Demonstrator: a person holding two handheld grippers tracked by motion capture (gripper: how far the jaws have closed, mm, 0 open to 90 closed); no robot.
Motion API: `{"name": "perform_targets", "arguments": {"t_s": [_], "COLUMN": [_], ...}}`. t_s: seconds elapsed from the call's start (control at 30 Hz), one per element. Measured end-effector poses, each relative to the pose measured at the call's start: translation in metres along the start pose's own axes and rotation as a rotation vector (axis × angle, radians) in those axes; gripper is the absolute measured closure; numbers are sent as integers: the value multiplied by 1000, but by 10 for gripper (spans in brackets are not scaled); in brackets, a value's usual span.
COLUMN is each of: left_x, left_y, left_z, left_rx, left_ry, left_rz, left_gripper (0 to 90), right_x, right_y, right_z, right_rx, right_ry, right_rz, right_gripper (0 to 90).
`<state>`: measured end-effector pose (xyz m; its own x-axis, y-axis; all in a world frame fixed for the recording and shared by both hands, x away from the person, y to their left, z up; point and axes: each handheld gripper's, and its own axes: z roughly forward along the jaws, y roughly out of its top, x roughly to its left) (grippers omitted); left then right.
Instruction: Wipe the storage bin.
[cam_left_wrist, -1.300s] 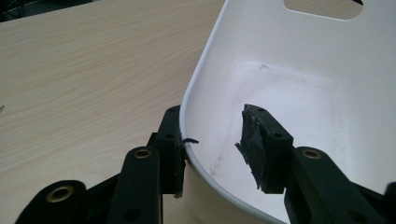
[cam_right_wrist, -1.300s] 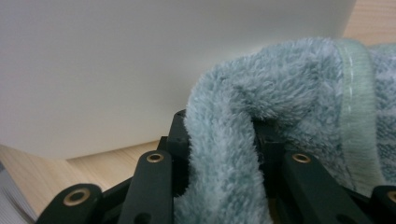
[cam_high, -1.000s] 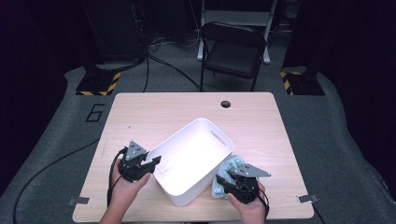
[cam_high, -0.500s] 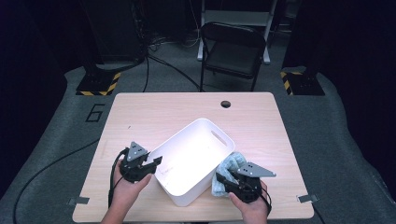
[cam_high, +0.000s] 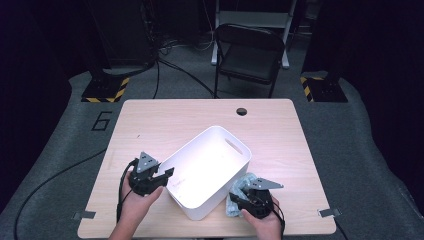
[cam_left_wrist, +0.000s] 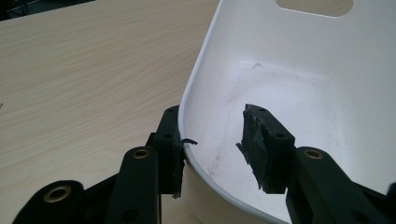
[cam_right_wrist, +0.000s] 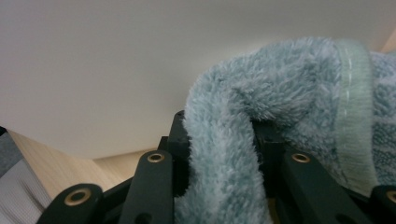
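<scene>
A white plastic bin (cam_high: 212, 167) stands askew on the wooden table (cam_high: 150, 125). My left gripper (cam_high: 166, 177) is open and straddles the bin's near-left rim. In the left gripper view the gripper (cam_left_wrist: 215, 149) has one jaw against the outside of the bin wall (cam_left_wrist: 289, 70), while the other stands inside, apart from it. My right gripper (cam_high: 239, 199) is at the bin's near-right corner, shut on a light blue towel (cam_high: 246, 181). In the right gripper view the fluffy towel (cam_right_wrist: 243, 140) bulges between the jaws, close against the bin's white outer wall (cam_right_wrist: 116, 70).
A round cable hole (cam_high: 242, 111) sits near the table's far edge. A black folding chair (cam_high: 250, 55) stands beyond the table on the grey floor. Tape marks (cam_high: 327, 212) lie at the table's near corners.
The right gripper with the towel has shifted slightly and turned beside the bin. The left gripper and the bin have stayed put.
</scene>
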<state>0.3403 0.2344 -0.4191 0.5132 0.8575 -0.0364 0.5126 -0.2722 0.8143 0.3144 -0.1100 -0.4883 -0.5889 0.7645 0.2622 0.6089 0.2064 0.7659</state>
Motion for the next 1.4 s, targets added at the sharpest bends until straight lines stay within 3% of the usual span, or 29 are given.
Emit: {"name": "perform_targets", "arguments": {"t_s": [0.13,0.4,0.57,0.8,0.93,1.17,1.4], "left_x": [0,-1,-3,-4,-5,-6,-8], "left_y": [0,0,1,1,1,1,1], "left_z": [0,0,0,0,1,0,0], "left_rx": [-1,1,3,5,4,13,12], "left_ry": [3,6,8,8,7,7,17], "left_rz": [-7,-3,1,-3,-1,6,1], "left_gripper": [592,590,588,587,587,587,585], "right_x": [-4,-2,5,22,27,25,21], "right_y": [-5,-3,7,25,31,30,20], "right_z": [8,5,-8,-31,-40,-40,-28], "right_rx": [38,27,-29,-137,-171,-175,-136], "right_ry": [4,4,10,6,15,22,6], "right_rz": [15,25,11,-67,-76,-81,-73], "right_gripper": [668,664,664,664,665,667,667]}}
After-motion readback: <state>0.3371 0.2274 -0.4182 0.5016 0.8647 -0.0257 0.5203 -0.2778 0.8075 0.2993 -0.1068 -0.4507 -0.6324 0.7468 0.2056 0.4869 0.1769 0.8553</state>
